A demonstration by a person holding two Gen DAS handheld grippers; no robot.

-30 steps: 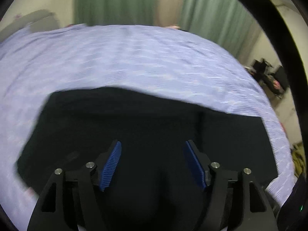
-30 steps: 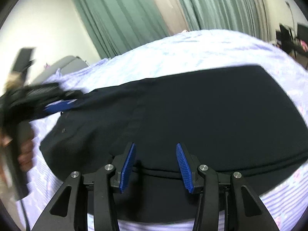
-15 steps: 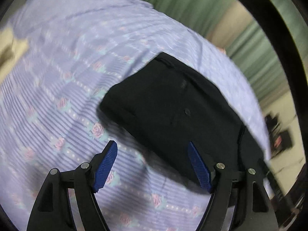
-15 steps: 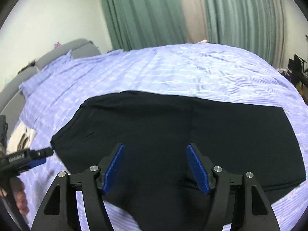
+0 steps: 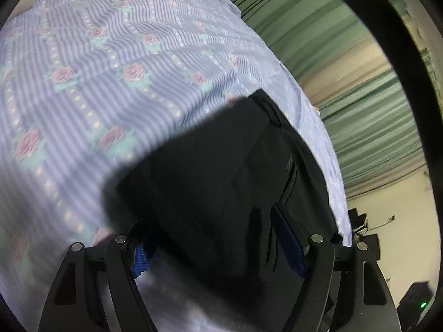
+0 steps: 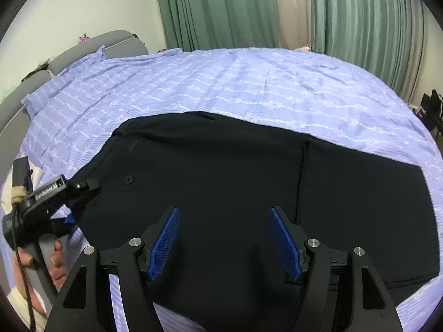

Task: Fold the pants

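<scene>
Black pants lie folded flat on a lilac flowered bedsheet. My right gripper is open above the near middle of the pants, touching nothing. My left gripper is open at the left end of the pants, its jaws either side of the fabric edge. In the right wrist view the left gripper sits at the left edge of the pants, held by a hand.
Green curtains hang behind the bed. A grey headboard runs along the left. Dark furniture stands at the far right beyond the bed.
My left gripper swung from over the middle of the pants out to their left end and came in low at the edge. My right gripper opened wider and pulled back a little.
</scene>
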